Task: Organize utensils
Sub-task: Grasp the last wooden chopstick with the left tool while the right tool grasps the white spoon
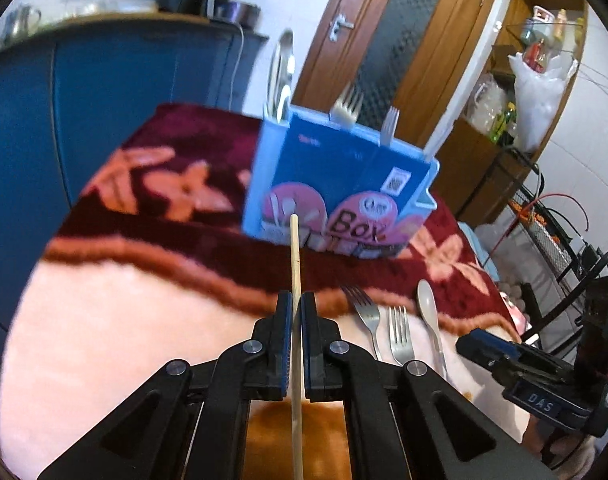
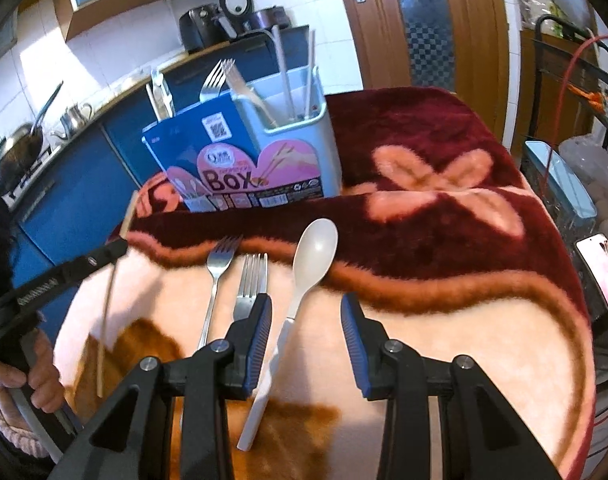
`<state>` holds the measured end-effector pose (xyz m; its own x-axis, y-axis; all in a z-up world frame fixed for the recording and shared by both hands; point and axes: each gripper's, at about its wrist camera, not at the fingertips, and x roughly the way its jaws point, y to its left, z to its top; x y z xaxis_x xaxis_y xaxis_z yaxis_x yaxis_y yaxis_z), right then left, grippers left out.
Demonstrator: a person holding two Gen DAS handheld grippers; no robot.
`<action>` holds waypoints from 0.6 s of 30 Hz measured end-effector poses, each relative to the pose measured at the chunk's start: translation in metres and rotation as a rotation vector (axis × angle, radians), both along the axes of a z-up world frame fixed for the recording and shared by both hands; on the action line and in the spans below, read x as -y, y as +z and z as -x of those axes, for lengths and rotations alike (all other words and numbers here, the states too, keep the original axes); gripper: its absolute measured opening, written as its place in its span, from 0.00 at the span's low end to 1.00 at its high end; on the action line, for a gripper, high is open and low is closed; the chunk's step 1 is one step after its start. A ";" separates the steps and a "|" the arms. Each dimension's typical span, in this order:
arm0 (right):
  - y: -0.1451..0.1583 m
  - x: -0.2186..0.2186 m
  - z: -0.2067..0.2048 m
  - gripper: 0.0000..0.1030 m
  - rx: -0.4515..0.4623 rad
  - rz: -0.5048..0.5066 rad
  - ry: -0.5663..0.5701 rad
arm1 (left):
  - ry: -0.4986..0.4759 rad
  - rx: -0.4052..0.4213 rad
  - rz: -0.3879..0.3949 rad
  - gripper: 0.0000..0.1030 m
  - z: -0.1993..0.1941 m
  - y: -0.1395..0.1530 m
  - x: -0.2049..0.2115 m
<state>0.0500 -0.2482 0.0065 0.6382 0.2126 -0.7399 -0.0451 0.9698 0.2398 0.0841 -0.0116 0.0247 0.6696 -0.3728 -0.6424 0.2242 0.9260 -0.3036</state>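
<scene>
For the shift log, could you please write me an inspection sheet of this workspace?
Surface: table under a maroon and pink floral blanket.
Job's things: blue utensil box holding forks, spoons and chopsticks; two metal forks and a white spoon lying flat on the blanket.
Clutter: nothing seen.
Grippers: left claw shut on a wooden chopstick; right claw open above the white spoon's handle.
Cables: red wire by the rack at right.
Surroundings: blue kitchen cabinets, wooden door, wire rack.
</scene>
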 end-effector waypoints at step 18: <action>-0.017 -0.014 -0.045 0.35 -0.249 0.024 0.082 | 0.017 0.116 0.031 0.04 0.006 0.013 -0.021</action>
<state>0.0947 -0.2342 -0.0105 0.4172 0.2368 -0.8774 -0.0667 0.9708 0.2303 0.0782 0.0089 0.0381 0.7454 -0.3794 -0.5481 0.2440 0.9205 -0.3053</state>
